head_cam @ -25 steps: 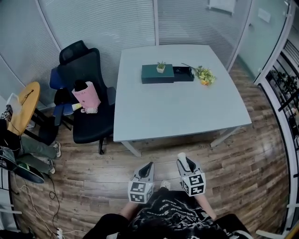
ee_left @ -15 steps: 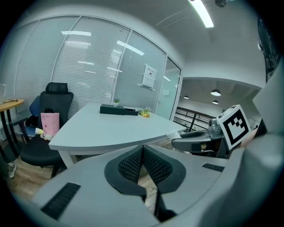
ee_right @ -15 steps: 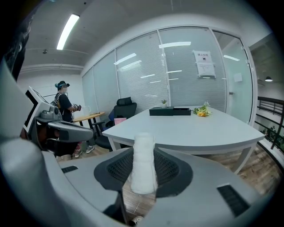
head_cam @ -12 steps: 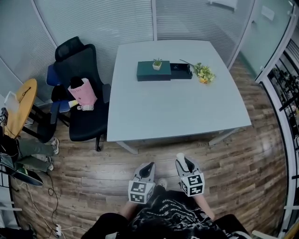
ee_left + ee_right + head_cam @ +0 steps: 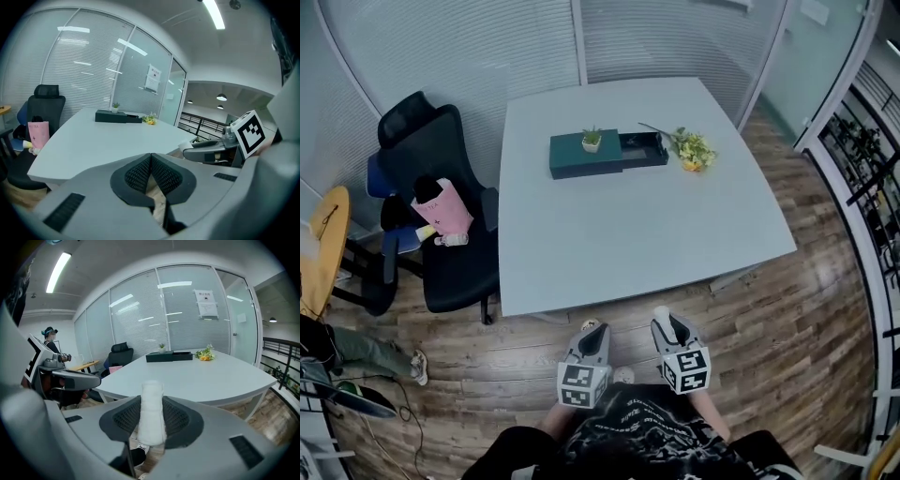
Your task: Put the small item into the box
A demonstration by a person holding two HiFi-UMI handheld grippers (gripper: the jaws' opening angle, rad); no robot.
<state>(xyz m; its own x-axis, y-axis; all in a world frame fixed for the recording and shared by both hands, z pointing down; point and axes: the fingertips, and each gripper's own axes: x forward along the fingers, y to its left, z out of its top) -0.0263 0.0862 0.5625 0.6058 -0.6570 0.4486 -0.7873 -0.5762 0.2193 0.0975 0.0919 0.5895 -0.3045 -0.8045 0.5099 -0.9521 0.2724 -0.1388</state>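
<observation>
My right gripper [image 5: 151, 420] is shut on a small white cylinder-shaped item [image 5: 151, 412], which stands up between the pads; in the head view it shows as a white tip [image 5: 666, 322] at the right gripper [image 5: 669, 328]. My left gripper [image 5: 151, 174] is shut with nothing in it, seen low in the head view [image 5: 592, 336]. Both are held in front of the person's body, short of the table's near edge. The dark green box [image 5: 607, 154] lies at the far side of the white table [image 5: 628, 230], its right end open and dark inside.
A small potted plant [image 5: 592, 140] stands on the box lid. Yellow flowers [image 5: 688, 149] lie right of the box. A black office chair [image 5: 441, 225] with a pink bag [image 5: 439, 205] stands left of the table. Glass walls run behind; a railing is at the right.
The view has shifted: the table and chair have slid left and nearer to me. Both grippers keep their place in front of the body, the right one still holding the white item.
</observation>
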